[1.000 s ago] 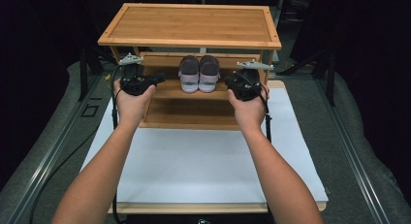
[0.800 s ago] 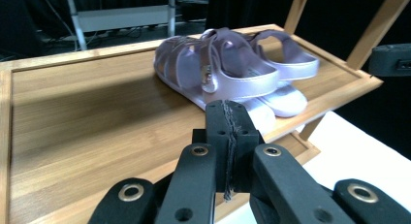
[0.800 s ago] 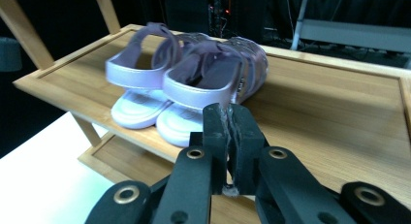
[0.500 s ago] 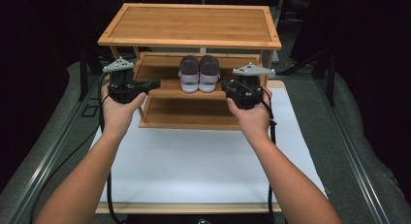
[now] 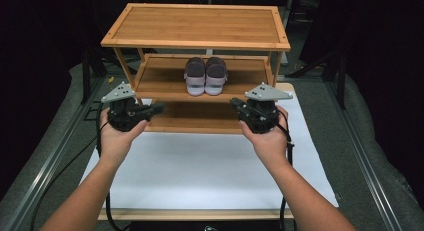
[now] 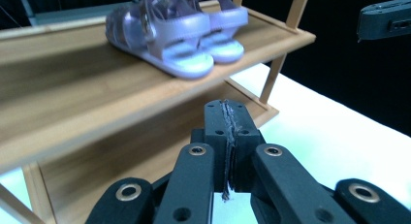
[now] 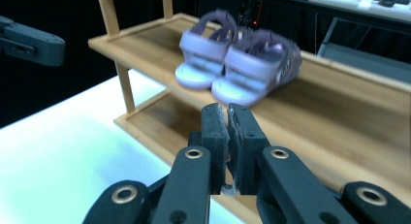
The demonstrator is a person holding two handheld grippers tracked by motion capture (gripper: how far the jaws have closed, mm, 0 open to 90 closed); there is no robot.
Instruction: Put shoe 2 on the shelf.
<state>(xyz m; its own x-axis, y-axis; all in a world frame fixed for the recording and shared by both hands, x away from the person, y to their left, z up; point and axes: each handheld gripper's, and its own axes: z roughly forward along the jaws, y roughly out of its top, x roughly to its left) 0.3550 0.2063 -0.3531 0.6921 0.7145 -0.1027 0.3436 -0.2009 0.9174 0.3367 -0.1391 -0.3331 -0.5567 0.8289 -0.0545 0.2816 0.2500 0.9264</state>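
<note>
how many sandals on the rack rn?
2. Both lilac sandals sit side by side, touching, on the middle shelf of the wooden rack: one on the left, one on the right. The bottom shelf is partly hidden behind the tools.

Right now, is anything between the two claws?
No. In the high view, the stretch between the left claw and the right claw holds nothing, just the shoe rack behind it.

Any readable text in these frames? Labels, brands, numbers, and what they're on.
None readable.
The sandals on the rack's middle shelf show no legible brand or size mark.
The left claw and right claw carry no markings, just bolt holes.
The white mat is blank.
</note>
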